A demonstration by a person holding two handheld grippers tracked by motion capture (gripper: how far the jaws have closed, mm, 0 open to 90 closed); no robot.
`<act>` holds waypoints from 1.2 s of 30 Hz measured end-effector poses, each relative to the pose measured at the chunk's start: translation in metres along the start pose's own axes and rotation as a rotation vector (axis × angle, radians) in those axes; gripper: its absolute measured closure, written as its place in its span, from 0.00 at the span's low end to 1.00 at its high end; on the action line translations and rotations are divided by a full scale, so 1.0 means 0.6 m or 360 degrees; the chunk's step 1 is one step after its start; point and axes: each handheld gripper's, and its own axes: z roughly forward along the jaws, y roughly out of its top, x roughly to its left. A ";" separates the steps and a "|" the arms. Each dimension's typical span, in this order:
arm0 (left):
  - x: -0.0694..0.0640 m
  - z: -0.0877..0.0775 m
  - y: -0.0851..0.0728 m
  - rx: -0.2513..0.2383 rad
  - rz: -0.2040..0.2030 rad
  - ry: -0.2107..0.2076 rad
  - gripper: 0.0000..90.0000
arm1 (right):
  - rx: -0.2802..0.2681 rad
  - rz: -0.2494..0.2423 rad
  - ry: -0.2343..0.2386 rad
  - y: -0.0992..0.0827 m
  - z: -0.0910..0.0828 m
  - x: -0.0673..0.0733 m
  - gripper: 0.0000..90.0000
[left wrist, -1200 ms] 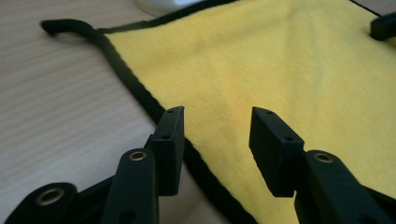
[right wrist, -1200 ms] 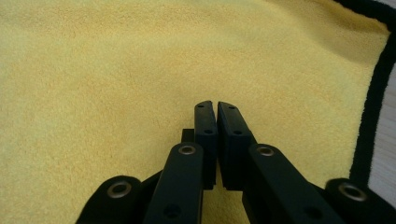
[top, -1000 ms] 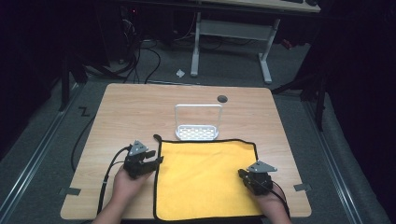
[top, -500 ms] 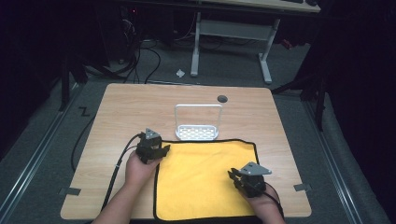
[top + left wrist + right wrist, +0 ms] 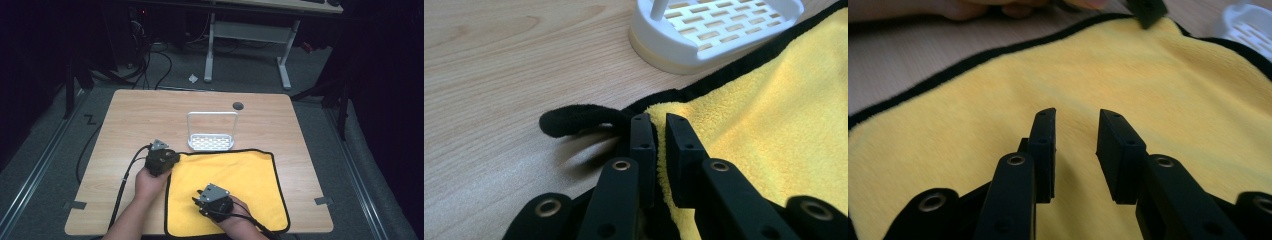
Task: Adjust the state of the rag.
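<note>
your left gripper (image 5: 660, 131) has just closed, pinching the yellow cloth (image 5: 235, 187) at its far-left corner, lower centre of the high view; your right gripper (image 5: 1075, 131), jaws just parting, hangs empty over it.

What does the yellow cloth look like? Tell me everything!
The cloth is bright yellow and fluffy, with a black sewn edge and a black loop at one corner. It lies flat on the wooden table. Its far edge touches the white rack. The left tool pinches that corner. The right tool hovers open over its middle.
</note>
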 end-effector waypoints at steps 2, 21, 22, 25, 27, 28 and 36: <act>-0.001 0.000 0.000 -0.0006 0.0002 0.0004 0.92 | -0.0008 0.0012 0.0042 0.010 0.012 0.008 0.78; 0.005 -0.002 -0.002 -0.0012 -0.0047 -0.0022 0.91 | 0.0059 0.0025 0.0267 0.043 0.085 0.076 0.59; 0.005 -0.002 -0.002 -0.0012 -0.0048 -0.0023 0.92 | 0.0054 0.0022 0.0264 0.043 0.085 0.077 0.63; 0.005 -0.002 -0.002 -0.0009 -0.0052 -0.0023 0.92 | 0.0045 0.0005 0.0267 0.042 0.084 0.077 0.75; 0.005 -0.002 -0.002 -0.0009 -0.0053 -0.0024 0.92 | 0.0041 0.0000 0.0265 0.042 0.084 0.076 0.81; 0.005 -0.002 -0.002 -0.0009 -0.0054 -0.0025 0.92 | 0.0043 0.0006 0.0261 0.042 0.084 0.075 0.83; 0.006 -0.002 -0.002 -0.0007 -0.0061 -0.0031 0.92 | 0.0043 -0.0083 0.0237 0.043 0.083 0.073 0.94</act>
